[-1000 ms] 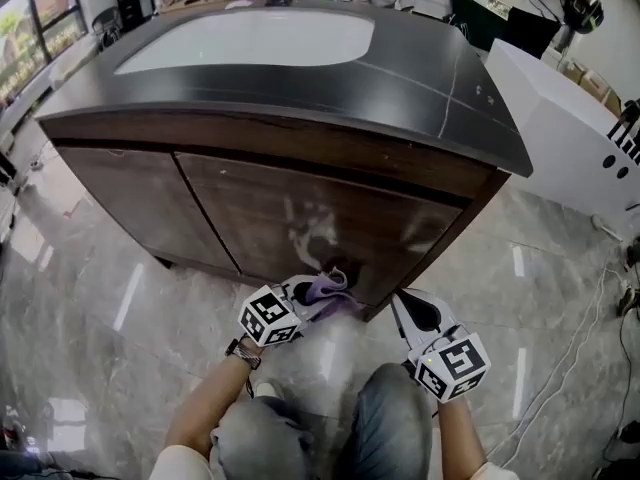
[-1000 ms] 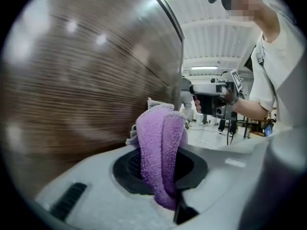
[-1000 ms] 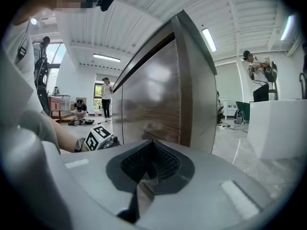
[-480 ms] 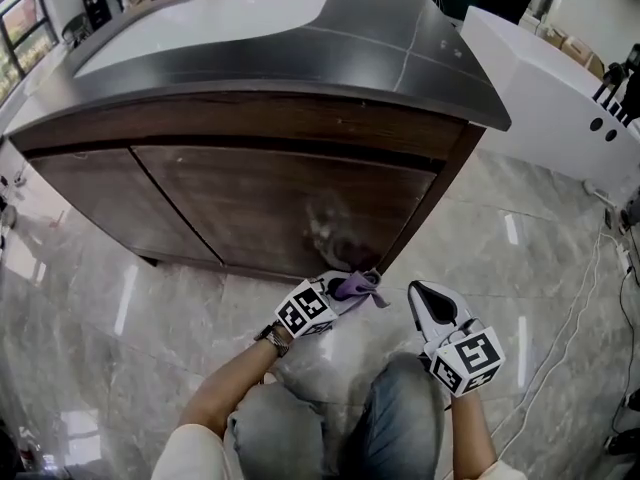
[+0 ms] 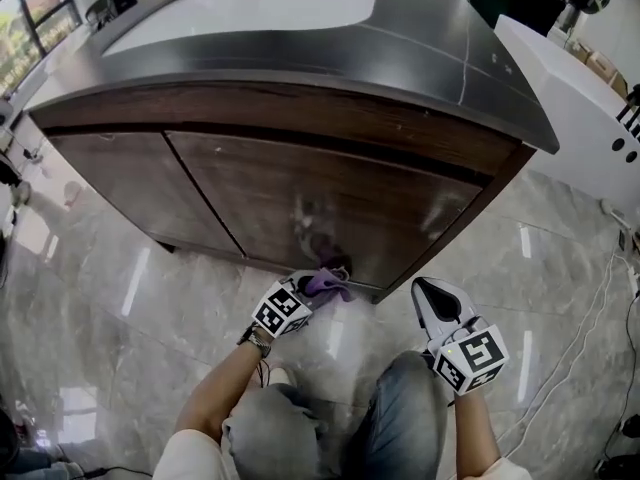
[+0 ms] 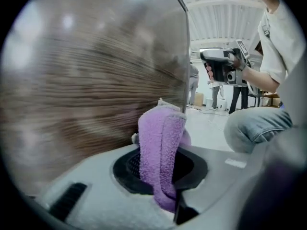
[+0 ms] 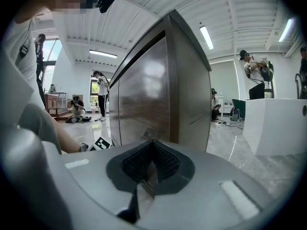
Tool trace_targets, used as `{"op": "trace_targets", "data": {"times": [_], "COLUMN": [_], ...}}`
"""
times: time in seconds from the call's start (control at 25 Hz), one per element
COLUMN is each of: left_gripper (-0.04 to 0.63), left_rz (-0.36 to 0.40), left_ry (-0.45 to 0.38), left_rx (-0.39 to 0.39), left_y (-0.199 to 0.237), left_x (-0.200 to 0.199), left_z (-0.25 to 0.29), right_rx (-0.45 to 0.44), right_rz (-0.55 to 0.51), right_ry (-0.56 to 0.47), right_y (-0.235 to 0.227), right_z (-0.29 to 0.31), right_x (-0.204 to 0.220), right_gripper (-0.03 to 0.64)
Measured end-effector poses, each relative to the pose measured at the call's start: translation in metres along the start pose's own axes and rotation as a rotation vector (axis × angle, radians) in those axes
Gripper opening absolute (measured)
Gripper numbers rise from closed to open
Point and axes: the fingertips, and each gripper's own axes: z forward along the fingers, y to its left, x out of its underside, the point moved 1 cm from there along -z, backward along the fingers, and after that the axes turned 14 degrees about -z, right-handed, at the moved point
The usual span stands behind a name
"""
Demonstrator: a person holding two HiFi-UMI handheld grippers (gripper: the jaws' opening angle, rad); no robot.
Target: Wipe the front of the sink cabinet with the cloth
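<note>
The sink cabinet (image 5: pixel 300 193) has dark brown wood doors under a black counter with a white basin. My left gripper (image 5: pixel 318 286) is shut on a purple cloth (image 5: pixel 327 282) and holds it against the bottom of the right-hand door. In the left gripper view the cloth (image 6: pixel 162 152) stands folded between the jaws, right against the blurred wood front (image 6: pixel 86 90). My right gripper (image 5: pixel 436 303) hangs off to the right near the cabinet's corner, shut with nothing in it. In the right gripper view, the right gripper (image 7: pixel 149 169) faces the cabinet's right corner (image 7: pixel 172 90).
A white unit (image 5: pixel 590 118) stands to the right of the cabinet. Cables (image 5: pixel 590 338) trail over the glossy marble floor at right. The person's knees (image 5: pixel 330 418) are below the grippers. Other people stand in the far room (image 7: pixel 101 92).
The left gripper with the cloth swung right and off the door half a second ago, then came back left and is against the door's lower edge again. The right gripper barely moved.
</note>
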Motion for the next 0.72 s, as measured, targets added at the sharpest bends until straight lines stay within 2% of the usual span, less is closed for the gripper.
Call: {"op": "trace_targets", "data": {"times": [0.24, 0.4, 0.56, 0.72], "left_gripper": [0.058, 0.055, 0.054, 0.054], "left_rz": [-0.087, -0.145, -0.143, -0.103], "left_ry": [-0.054, -0.135, -0.240, -0.338], "left_rx": [-0.200, -0.302, -0.372, -0.413], "left_y": [0.072, 0.101, 0.108, 0.095], "left_x": [0.006, -0.007, -0.046, -0.107], "left_z": [-0.073, -0.124, -0.177, -0.227], "right_rx": [-0.103, -0.177, -0.255, -0.327], "right_rz": [-0.021, -0.036, -0.054, -0.068], "right_ry": [-0.030, -0.041, -0.071, -0.106], "right_y": [0.026, 0.046, 0.070, 0.093], "right_z": [0.035, 0.061, 0.083, 0.095], "right_x": [-0.018, -0.030, -0.049, -0.072], "right_gripper": [0.006, 0.006, 0.006, 0.006]}}
